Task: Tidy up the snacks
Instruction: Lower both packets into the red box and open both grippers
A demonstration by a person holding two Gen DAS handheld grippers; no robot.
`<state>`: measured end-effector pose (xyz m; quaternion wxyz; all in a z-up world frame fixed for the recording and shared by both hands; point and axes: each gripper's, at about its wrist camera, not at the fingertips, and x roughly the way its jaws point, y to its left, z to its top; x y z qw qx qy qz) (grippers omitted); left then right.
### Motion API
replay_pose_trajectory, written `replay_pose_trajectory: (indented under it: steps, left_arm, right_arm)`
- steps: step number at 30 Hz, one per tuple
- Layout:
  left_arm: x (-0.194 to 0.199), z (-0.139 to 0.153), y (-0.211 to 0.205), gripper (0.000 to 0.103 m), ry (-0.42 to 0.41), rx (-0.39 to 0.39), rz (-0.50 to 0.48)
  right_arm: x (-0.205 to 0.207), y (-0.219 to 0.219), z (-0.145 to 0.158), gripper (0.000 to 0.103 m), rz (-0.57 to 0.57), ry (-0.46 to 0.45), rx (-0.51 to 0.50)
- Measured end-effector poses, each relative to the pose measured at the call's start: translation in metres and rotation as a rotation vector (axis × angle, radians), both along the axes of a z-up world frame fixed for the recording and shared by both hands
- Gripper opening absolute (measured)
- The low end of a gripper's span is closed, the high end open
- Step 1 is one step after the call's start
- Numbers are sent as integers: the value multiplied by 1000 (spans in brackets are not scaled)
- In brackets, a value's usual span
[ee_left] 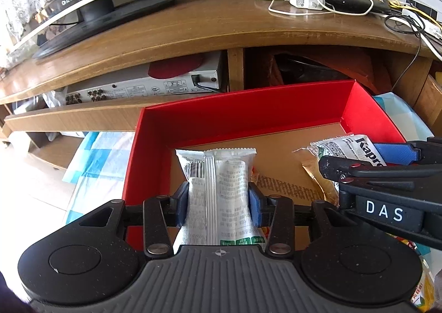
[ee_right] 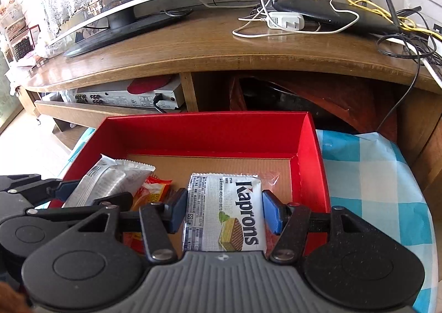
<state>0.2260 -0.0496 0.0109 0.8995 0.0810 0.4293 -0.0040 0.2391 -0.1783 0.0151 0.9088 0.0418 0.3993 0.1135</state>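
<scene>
A red box [ee_left: 234, 114] with a brown cardboard floor lies open on a blue checked cloth. Over its left part my left gripper [ee_left: 219, 197] is shut on a silver snack packet [ee_left: 221, 175] that stands upright between the blue pads. To the right, my right gripper [ee_right: 223, 212] is shut on a white Kaprons wafer packet [ee_right: 221, 194], held flat above the box floor. The right wrist view has the left gripper [ee_right: 94, 192] at far left with the silver packet [ee_right: 110, 177]. An orange packet [ee_right: 153, 191] lies in the box [ee_right: 207, 133] between the two grippers.
Behind the box stands a wooden TV stand [ee_right: 221, 47] with a TV [ee_right: 118, 17], a black router [ee_right: 317, 13], a white charger [ee_right: 286, 21] and loose cables. A silver AV unit [ee_left: 143, 86] sits on the shelf below. The checked cloth [ee_right: 373, 175] spreads to the right.
</scene>
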Motion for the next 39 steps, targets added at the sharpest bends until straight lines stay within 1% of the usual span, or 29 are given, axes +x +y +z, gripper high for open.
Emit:
replay_pose_trajectory:
  steps: [6, 8, 10, 16, 27, 39]
  left_arm:
    - [0, -1, 1, 58, 6, 6, 7]
    - [-1, -1, 2, 64, 6, 12, 8]
    - [-3, 0, 3, 66, 4, 11, 11]
    - [-7, 7, 7, 71, -1, 3, 18]
    - [-18, 26, 11, 74, -32, -39, 18]
    - [-30, 38, 8, 75, -53, -60, -6]
  right_arm:
    - [-1, -1, -1, 74, -1, 4, -12]
    - [-1, -1, -1, 74, 0, 7, -16]
    - [-3, 0, 1, 75, 1, 1, -23]
    - [-7, 0, 9, 81, -11, -9, -46]
    - [-19, 0, 30, 87, -17, -49, -79]
    - [-35, -6, 44, 88, -31, -64, -89]
